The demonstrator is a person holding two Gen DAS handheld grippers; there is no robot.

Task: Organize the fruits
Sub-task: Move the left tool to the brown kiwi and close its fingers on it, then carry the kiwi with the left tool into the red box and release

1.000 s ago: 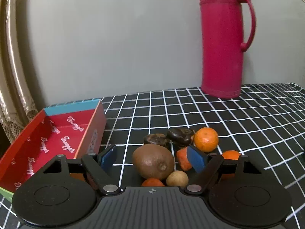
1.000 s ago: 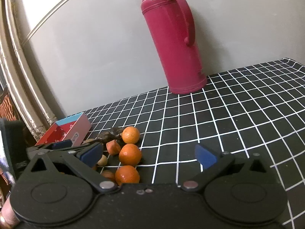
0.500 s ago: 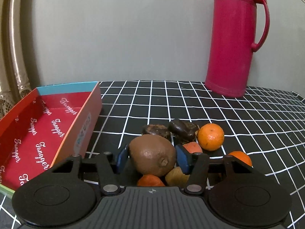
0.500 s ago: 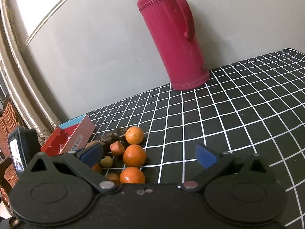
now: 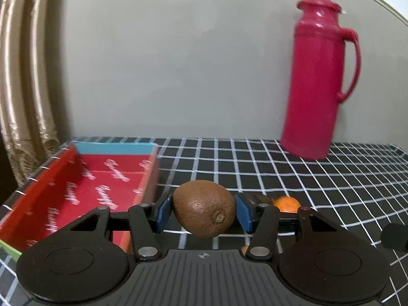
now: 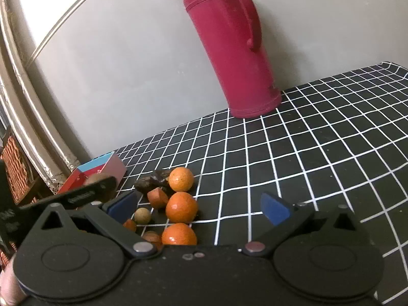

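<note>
Left hand-held gripper (image 5: 204,213) clamps kiwi (image 5: 204,207), seemingly lifted beside box (image 5: 76,186).

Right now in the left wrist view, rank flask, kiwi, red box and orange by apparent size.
1. red box and flask, too close to rank
2. kiwi, nearest the camera
3. orange, partly hidden

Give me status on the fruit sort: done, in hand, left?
Done: nothing visible in the red box. In hand: left gripper clamps the kiwi, lifted near the box. Left: three oranges and small pieces on the checkered tablecloth; right gripper open, empty.
</note>
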